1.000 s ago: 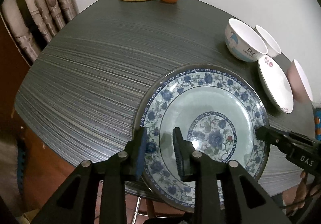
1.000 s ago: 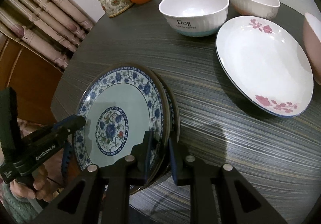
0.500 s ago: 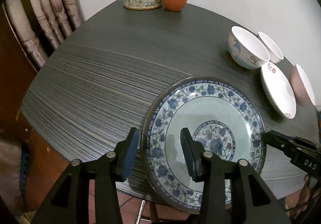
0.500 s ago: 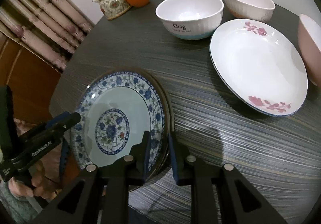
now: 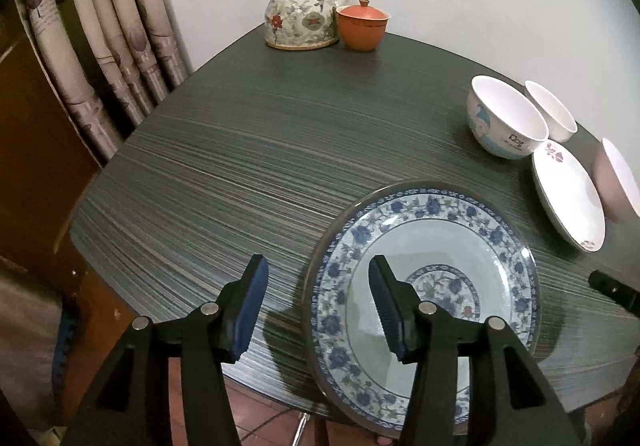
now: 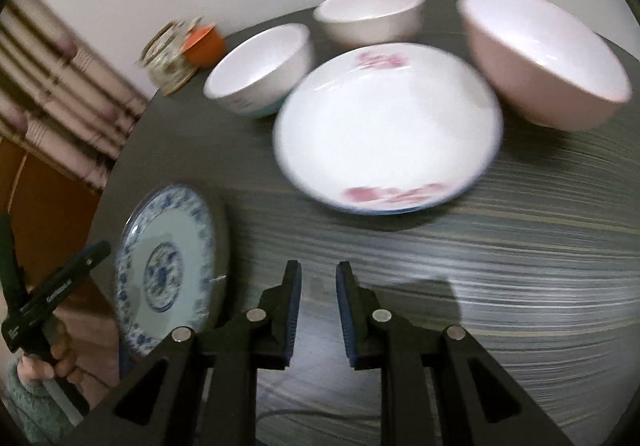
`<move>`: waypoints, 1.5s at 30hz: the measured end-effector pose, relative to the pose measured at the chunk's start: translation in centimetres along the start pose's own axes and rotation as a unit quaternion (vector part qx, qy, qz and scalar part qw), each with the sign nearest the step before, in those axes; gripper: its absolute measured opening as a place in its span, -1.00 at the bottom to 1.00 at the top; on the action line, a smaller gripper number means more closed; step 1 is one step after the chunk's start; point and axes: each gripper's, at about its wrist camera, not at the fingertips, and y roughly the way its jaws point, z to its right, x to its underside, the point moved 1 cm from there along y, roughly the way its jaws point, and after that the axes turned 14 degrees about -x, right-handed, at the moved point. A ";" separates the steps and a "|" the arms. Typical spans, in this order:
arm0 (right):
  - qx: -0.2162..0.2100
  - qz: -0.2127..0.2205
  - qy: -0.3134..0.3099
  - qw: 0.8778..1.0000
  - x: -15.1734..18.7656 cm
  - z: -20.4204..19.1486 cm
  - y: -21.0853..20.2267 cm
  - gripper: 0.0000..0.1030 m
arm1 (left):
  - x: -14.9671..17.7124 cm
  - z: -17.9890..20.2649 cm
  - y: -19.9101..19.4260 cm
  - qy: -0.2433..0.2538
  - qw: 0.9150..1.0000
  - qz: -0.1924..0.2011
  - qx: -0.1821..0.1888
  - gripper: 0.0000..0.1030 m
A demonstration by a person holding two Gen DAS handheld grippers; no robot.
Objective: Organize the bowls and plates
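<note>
A blue floral plate point(image 5: 428, 278) lies near the table's front edge, over another plate of the same kind. My left gripper point(image 5: 316, 306) is open and empty, its right finger over the plate's left rim. My right gripper point(image 6: 318, 298) is open and empty over bare table, to the right of the blue plate point(image 6: 164, 266). A white plate with pink flowers point(image 6: 384, 134) lies ahead of it. Behind stand a white "Dog" bowl point(image 6: 260, 74), a white bowl point(image 6: 368, 18) and a pink bowl point(image 6: 548, 62). The view is blurred.
A floral teapot point(image 5: 300, 14) and an orange lidded cup point(image 5: 362, 26) stand at the table's far edge by the wall. Curtains point(image 5: 104, 38) and a wooden panel are on the left. The dark striped table point(image 5: 260, 166) drops off at its front edge.
Both grippers let go of the blue plate and opened. The left one pulled back and to the left. The right one swung right toward the white plate and bowls.
</note>
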 end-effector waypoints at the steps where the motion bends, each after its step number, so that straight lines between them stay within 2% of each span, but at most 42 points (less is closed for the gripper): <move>1: 0.004 0.007 0.001 1.000 -0.2 0.5 -0.4 -0.61 | -0.1 0.4 -0.3 0.004 1.000 0.000 0.002 -0.05; 4: 0.018 0.033 0.014 0.999 -0.8 2.6 -1.9 -0.61 | -0.4 1.6 -1.2 0.011 1.000 0.002 0.022 -0.03; 9: 0.033 0.061 0.024 0.997 -2.3 4.8 -3.2 -0.61 | -2.0 5.5 -2.8 0.015 0.996 0.003 0.085 -0.03; 16: 0.058 0.070 0.009 0.996 -4.9 5.9 -2.8 -0.61 | -4.2 12.0 -2.5 0.025 0.991 -0.009 0.130 -0.02; 19: 0.065 0.065 -0.001 0.996 -5.6 6.3 -2.3 -0.61 | -4.6 14.4 -1.7 0.033 0.990 -0.016 0.135 -0.02; 26: 0.058 0.064 -0.001 0.996 -7.0 7.2 -0.9 -0.61 | -5.8 19.1 1.4 0.041 0.986 -0.068 0.148 -0.03; 36: 0.036 0.068 0.020 0.997 -8.2 8.4 0.7 -0.61 | -6.8 21.7 3.5 0.046 0.984 -0.089 0.147 -0.06; 39: 0.044 0.066 0.014 0.997 -8.2 8.4 1.1 -0.62 | -6.6 22.5 3.5 0.056 0.983 -0.090 0.151 -0.15; 45: 0.036 0.062 0.016 0.997 -8.4 8.8 1.5 -0.67 | -6.6 24.0 3.9 0.071 0.980 -0.097 0.162 -0.46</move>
